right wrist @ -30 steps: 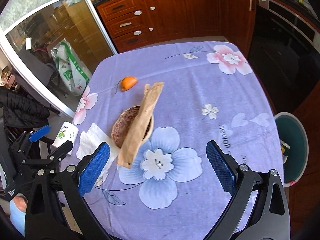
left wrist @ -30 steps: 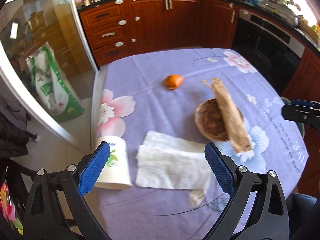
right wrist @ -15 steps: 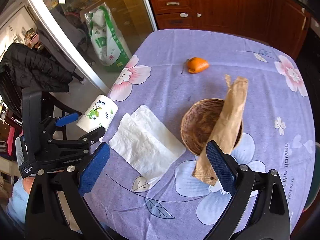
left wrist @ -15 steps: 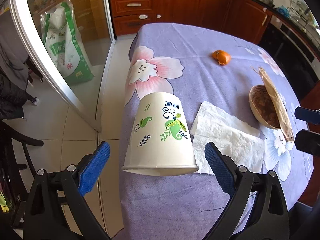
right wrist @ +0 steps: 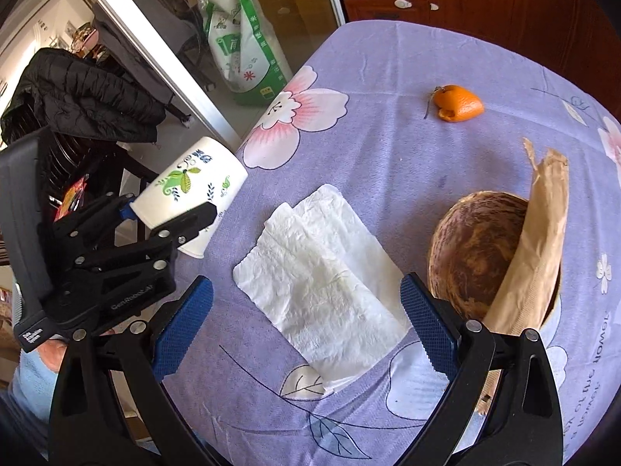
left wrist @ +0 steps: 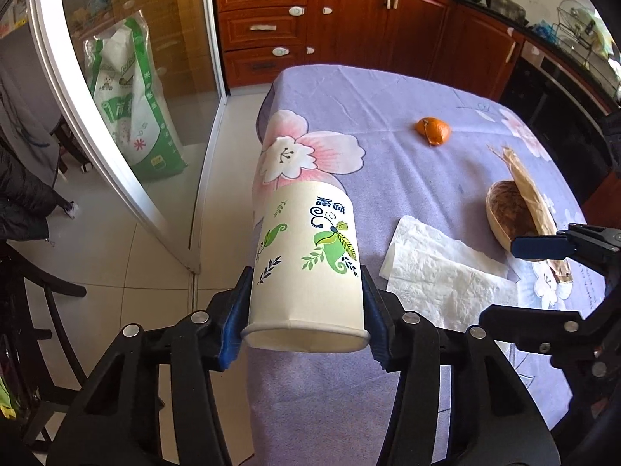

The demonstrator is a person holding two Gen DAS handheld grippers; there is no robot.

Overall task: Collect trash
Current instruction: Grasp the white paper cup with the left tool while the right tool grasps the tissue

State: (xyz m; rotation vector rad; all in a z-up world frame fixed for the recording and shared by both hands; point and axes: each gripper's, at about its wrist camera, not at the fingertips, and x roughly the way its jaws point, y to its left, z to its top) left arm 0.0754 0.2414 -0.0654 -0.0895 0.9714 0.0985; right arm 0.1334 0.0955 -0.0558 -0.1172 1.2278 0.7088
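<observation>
In the brown bowl [right wrist: 477,256], a tilted paper bag [right wrist: 535,256].

Floral-clothed table [right wrist: 388,77] holds napkin [right wrist: 326,283], peel [right wrist: 460,103], bowl [right wrist: 477,260].

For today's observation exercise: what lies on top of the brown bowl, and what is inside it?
A long brown paper bag lies tilted across the brown bowl, resting on its rim. The visible part of the inside looks empty; the part beneath the bag is hidden.
</observation>
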